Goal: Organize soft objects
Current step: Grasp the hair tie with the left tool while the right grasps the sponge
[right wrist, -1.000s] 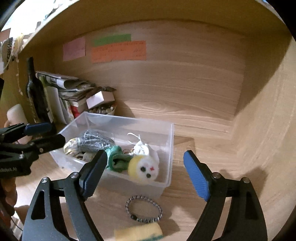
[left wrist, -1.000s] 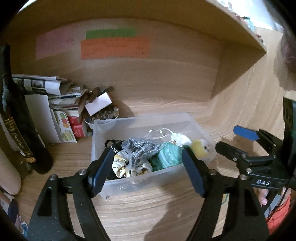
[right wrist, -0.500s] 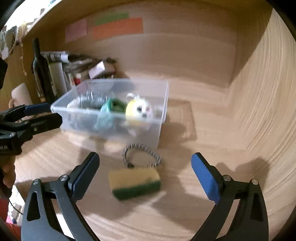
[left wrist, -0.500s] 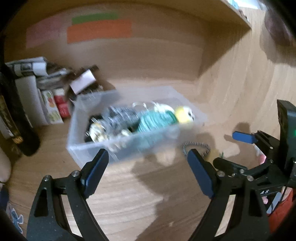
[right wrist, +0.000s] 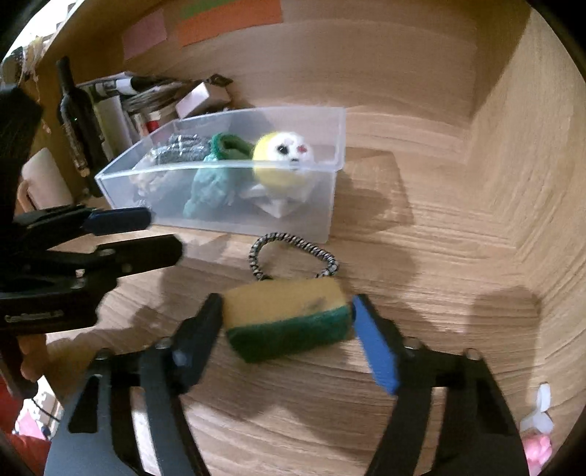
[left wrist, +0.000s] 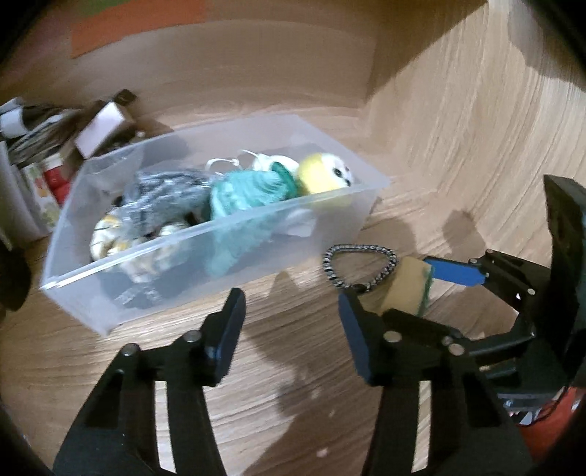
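A clear plastic bin (left wrist: 322,234) (right wrist: 329,121) on the wooden desk holds a yellow-and-white plush ball (right wrist: 282,157) (left wrist: 322,175), a teal knitted piece (left wrist: 249,194) (right wrist: 212,186) and a grey bundle (left wrist: 164,197). A yellow-and-green sponge (right wrist: 289,322) (left wrist: 406,285) sits between my right gripper's (right wrist: 287,322) fingers, which touch its two ends. A black-and-white hair band (right wrist: 293,256) (left wrist: 359,263) lies just in front of the bin. My left gripper (left wrist: 291,318) is open and empty, in front of the bin.
A dark wine bottle (right wrist: 78,117), stacked papers and small boxes (right wrist: 154,95) (left wrist: 99,128) stand at the back left against the desk wall. Coloured paper notes (right wrist: 227,18) are stuck on the back panel. The right side wall (right wrist: 531,183) is close.
Both grippers pulled back from the bin. My right gripper came down around the sponge and narrowed onto its ends. My left gripper's opening has narrowed somewhat.
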`<state>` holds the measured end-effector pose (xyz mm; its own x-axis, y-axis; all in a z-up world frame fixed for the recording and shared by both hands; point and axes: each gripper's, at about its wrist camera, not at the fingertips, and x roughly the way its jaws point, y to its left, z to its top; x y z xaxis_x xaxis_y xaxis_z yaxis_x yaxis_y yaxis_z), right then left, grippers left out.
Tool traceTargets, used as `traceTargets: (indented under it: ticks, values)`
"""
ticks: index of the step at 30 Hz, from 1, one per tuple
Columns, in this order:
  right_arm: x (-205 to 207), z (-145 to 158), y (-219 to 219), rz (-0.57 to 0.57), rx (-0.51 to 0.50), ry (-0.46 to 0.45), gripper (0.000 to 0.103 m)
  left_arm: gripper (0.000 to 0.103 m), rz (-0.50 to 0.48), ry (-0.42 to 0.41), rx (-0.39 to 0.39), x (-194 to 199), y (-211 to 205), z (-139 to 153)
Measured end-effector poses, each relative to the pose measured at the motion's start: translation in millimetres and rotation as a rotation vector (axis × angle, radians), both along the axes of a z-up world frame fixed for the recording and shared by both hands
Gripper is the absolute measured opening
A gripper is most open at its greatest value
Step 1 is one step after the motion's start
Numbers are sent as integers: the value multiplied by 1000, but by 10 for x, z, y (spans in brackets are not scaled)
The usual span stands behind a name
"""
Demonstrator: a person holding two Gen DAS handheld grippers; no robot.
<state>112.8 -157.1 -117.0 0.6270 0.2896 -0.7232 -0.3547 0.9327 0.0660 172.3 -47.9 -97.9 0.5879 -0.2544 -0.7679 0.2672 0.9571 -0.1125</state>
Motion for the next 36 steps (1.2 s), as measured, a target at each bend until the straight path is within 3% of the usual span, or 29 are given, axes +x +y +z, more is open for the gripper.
traceTargets:
  ticks: [5,12,18,22,24,30,36]
  values:
    - [-85,47,-92,-19,10,-44,61,39,-34,38,-7,171,-170,-52]
    - [-178,166,-360,-83,33,-105,61,38,-42,82,-16,359,-367,-178]
    - [-205,240,-487,-102,46,-138,61,28,-33,124,38,525,-537,-329]
    - [-214,260,-512,-102,48,-153,61,11,-31,107,51,534,-577,-345]
    - [-226,275,-515,-101,49,-160,61,8,-26,104,43,523,-563,-354]
    - [-210,308,-523,-107,52,-176,61,6,-6,64,38,381,-455,-260]
    - [-182,394,-488,-110,64,-200,61,6,10,-25,2,138,-246,49]
